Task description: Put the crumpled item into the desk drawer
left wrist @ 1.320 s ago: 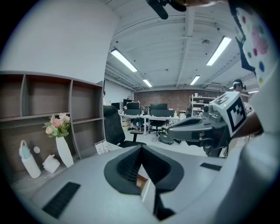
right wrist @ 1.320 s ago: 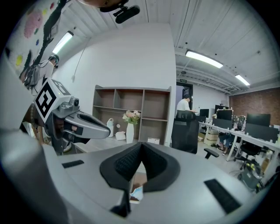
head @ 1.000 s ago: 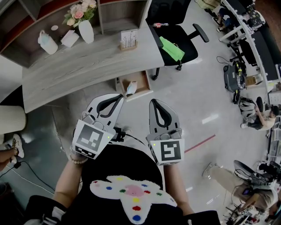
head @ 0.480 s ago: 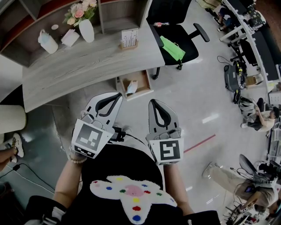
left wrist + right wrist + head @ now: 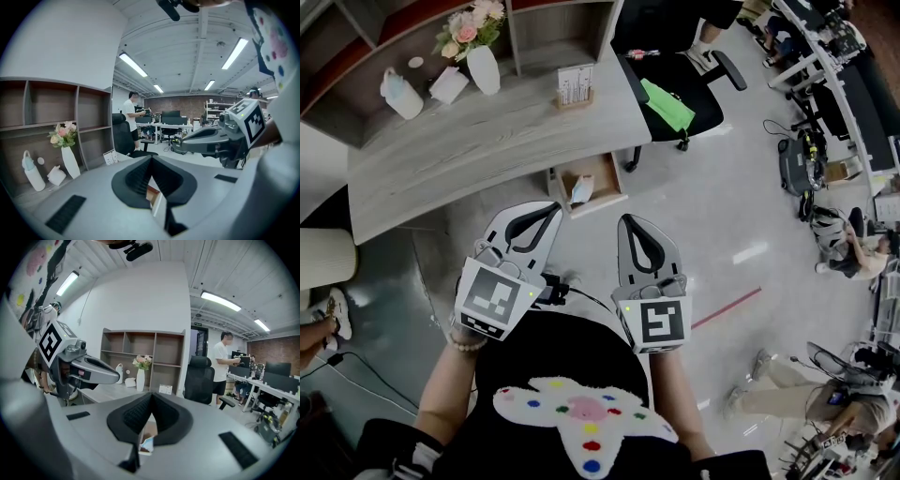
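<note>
The crumpled white and blue item point(image 5: 581, 187) lies in the open wooden drawer point(image 5: 602, 172) under the grey desk point(image 5: 487, 141). My left gripper point(image 5: 555, 208) and right gripper point(image 5: 625, 221) hang side by side over the floor, a short way in front of the drawer. Both are shut and hold nothing. In the right gripper view the crumpled item point(image 5: 146, 445) shows through the gap under the shut right gripper point(image 5: 151, 394). In the left gripper view a strip of the drawer point(image 5: 152, 192) shows below the shut left gripper point(image 5: 151, 158).
On the desk stand a vase of flowers point(image 5: 483, 66), a white bottle point(image 5: 401, 92) and a card stand point(image 5: 575, 84). A black office chair point(image 5: 675, 70) with a green item point(image 5: 667, 103) stands right of the desk. A person point(image 5: 224, 366) stands behind it.
Both grippers have kept still. Someone's legs have come into view behind the chair at the top, and a person at the lower right has shifted.
</note>
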### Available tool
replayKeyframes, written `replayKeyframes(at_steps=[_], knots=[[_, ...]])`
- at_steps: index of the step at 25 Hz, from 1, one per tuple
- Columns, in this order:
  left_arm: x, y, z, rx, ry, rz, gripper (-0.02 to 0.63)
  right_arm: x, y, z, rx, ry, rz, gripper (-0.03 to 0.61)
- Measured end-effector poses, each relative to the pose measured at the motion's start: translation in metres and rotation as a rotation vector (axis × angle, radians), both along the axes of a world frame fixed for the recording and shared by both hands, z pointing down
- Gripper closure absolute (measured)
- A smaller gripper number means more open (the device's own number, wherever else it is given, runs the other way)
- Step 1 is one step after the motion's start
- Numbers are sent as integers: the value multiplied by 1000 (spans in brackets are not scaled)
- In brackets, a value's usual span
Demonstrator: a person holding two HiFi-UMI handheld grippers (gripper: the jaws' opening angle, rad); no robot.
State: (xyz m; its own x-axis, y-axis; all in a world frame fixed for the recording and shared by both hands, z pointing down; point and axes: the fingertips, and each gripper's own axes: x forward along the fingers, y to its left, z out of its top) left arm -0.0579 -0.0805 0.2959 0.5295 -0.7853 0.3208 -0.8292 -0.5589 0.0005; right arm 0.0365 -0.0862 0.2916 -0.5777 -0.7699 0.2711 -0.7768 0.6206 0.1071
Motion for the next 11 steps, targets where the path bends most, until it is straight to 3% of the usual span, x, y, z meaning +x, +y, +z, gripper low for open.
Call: replayKeyframes(at_steps=[11], knots=[[-5, -4, 1, -2, -2, -13, 603, 3, -4, 4, -11, 22, 11, 577]])
